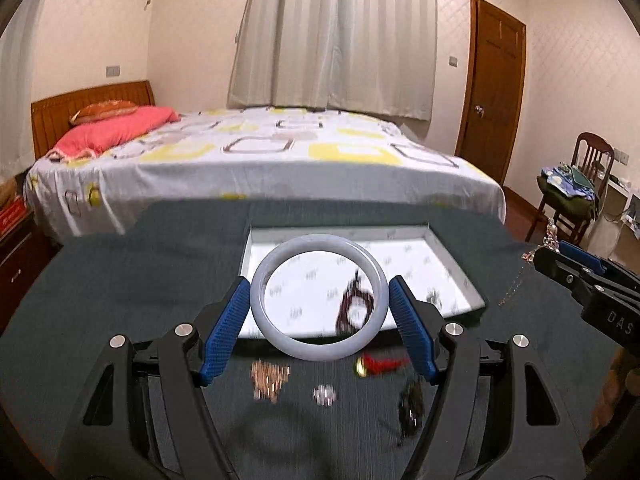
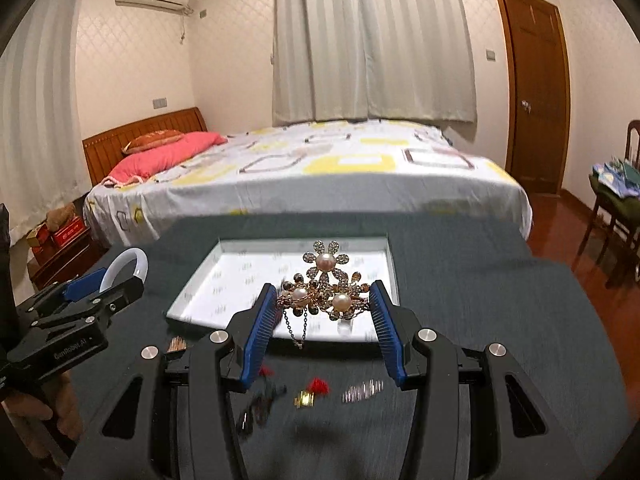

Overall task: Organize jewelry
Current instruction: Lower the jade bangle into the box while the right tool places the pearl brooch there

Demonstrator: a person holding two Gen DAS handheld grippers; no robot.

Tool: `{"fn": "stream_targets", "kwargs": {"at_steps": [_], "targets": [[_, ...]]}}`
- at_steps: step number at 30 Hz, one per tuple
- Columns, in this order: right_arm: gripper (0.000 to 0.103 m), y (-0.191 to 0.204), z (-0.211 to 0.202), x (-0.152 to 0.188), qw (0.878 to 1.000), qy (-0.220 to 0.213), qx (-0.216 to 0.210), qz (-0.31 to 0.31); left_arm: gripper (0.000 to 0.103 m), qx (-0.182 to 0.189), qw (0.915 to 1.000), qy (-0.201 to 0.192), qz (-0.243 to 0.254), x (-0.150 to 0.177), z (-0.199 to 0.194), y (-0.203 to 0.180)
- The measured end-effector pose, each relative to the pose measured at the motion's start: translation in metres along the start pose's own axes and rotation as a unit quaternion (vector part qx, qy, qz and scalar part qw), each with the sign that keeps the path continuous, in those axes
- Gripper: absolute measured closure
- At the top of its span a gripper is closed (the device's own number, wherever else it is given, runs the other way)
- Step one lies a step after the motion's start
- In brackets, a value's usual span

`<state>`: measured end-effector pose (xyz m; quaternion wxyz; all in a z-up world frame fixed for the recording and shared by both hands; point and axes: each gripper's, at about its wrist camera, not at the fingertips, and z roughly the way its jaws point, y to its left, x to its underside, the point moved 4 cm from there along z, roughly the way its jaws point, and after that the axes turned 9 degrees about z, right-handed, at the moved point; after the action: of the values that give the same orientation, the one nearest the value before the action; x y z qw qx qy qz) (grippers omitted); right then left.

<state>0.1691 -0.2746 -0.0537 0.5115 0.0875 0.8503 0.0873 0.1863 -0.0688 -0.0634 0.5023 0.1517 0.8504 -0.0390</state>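
My left gripper (image 1: 319,312) is shut on a pale grey-blue bangle (image 1: 264,320), held above the near edge of a white tray (image 1: 456,264) on the dark table. A dark beaded bracelet (image 1: 356,308) lies in the tray, seen through the bangle. My right gripper (image 2: 324,312) is shut on a gold brooch (image 2: 326,280) with pearl flowers and a hanging chain, held above the tray's (image 2: 200,276) near edge. The left gripper with the bangle (image 2: 124,264) shows at the left of the right wrist view. The right gripper (image 1: 560,264) shows at the right of the left wrist view.
Loose jewelry lies on the dark cloth in front of the tray: a gold chain pile (image 1: 268,378), a small silver piece (image 1: 324,395), a red-tasselled charm (image 1: 380,365) and a dark piece (image 1: 412,404). A bed (image 1: 260,152) stands beyond the table, a chair (image 1: 580,184) at right.
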Motion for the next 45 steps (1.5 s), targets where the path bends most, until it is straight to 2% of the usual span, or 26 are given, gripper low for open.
{"fn": "stream_targets", "kwargs": {"at_steps": [10,14,18,26,35,41,45], "targets": [[0.055,-0.003,0.064,-0.053,1.000,-0.024,-0.009,0.006,0.034,-0.009,0.9996,-0.025,0.010,-0.052,0.058,0.007],[0.055,-0.011,0.108,-0.061,1.000,-0.010,-0.008,0.022,0.034,-0.015,0.9996,-0.019,0.013,-0.063,0.093,0.010],[0.055,-0.020,0.150,-0.054,0.999,0.023,0.002,0.029,0.034,-0.019,0.9995,0.016,0.016,-0.061,0.142,0.011],[0.055,-0.036,0.223,-0.021,0.991,0.127,0.020,0.039,0.034,-0.004,0.9938,0.111,-0.009,-0.038,0.222,0.016],[0.055,-0.043,0.249,-0.003,0.978,0.198,0.038,0.045,0.034,0.000,0.9863,0.165,-0.003,-0.020,0.253,0.020],[0.055,-0.044,0.256,0.001,0.973,0.221,0.049,0.043,0.034,0.010,0.9805,0.196,-0.006,-0.011,0.264,0.021],[0.053,-0.045,0.261,-0.001,0.972,0.225,0.050,0.042,0.034,0.012,0.9792,0.203,-0.007,-0.010,0.266,0.021]]}}
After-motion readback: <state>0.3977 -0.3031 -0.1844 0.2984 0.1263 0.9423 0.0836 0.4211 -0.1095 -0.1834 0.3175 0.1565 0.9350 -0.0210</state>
